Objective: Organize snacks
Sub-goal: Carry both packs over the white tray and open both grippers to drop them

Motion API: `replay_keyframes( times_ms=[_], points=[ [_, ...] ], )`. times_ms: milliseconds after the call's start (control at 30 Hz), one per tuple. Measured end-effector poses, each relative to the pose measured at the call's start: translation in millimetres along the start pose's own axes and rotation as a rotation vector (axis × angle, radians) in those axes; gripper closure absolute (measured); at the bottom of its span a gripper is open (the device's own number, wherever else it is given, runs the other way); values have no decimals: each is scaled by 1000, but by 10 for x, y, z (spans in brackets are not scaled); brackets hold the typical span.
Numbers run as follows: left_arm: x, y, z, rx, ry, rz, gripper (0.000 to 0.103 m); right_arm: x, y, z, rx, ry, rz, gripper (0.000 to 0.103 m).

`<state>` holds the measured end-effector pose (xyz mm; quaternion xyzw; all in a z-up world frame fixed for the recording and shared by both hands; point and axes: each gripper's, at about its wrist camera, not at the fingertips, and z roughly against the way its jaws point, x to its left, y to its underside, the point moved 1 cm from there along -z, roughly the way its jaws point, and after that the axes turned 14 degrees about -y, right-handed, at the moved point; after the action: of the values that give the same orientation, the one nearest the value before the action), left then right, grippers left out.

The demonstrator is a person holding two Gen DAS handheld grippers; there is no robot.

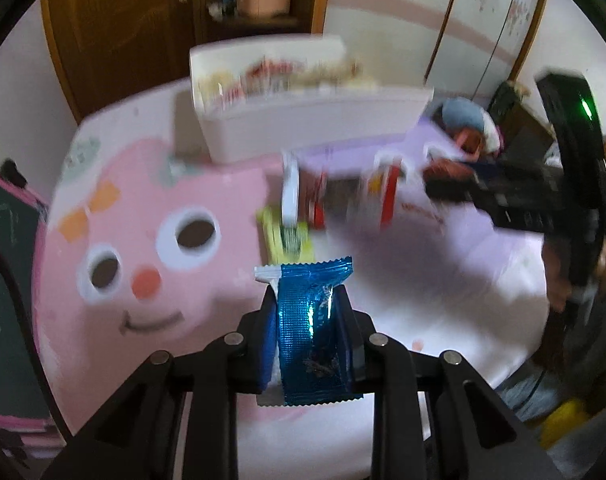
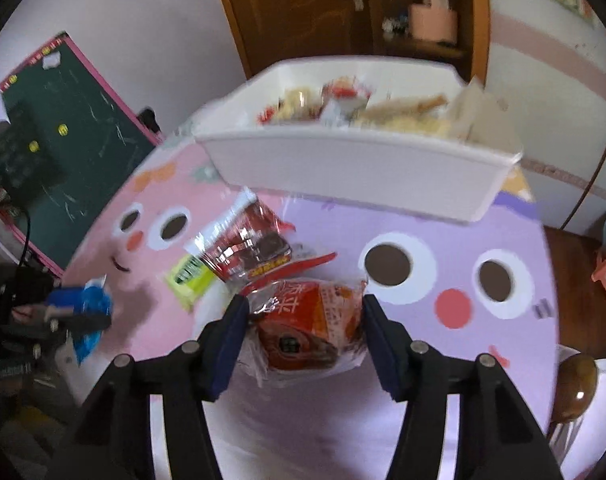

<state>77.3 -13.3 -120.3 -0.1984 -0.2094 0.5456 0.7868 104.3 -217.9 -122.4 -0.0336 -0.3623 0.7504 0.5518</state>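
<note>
Two hand-held grippers over a round bench (image 2: 443, 420) covered with a cartoon-face cloth. The left gripper (image 1: 305, 312) has its fingers (image 1: 263, 340) drawn narrow on a blue foil snack packet (image 1: 313, 320), pinched across its flat width so that the crimped top edge stands above the fingertips. The right gripper (image 2: 303, 320) has an orange-red wrapped snack (image 2: 307, 332) between its fingers (image 2: 227, 344); the wrapper meets both pads, so it reads as gripped (motion blur leaves the firmness of contact uncertain). Both grippers point steeply downward, toward the bench.

A white bin (image 2: 343, 172) stands at the far side of the bench, already holding a mixed heap of snacks; it is presumably the destination. Between bin and grippers lie the loose remainder: a red-and-clear packet (image 2: 243, 248) and a yellow-green packet (image 2: 187, 280), touching one another.

Judged stage: both items picked, carriage to the bin not yet done. The bin's near wall must be cleared before either release.
</note>
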Motion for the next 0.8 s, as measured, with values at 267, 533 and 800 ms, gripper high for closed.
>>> replay_keyframes(
  times_ms=[267,533,800],
  points=[
    [161,-1018,669,-183,-42,31,80,306,-532,816,-178,6,80,46],
    [214,-2071,1035,-299,-81,48,80,455,-1440,1420,-365,124,84,45],
    [217,-2791,852,-276,-54,99,80,256,-2180,1487,-442,205,6,44]
  ],
)
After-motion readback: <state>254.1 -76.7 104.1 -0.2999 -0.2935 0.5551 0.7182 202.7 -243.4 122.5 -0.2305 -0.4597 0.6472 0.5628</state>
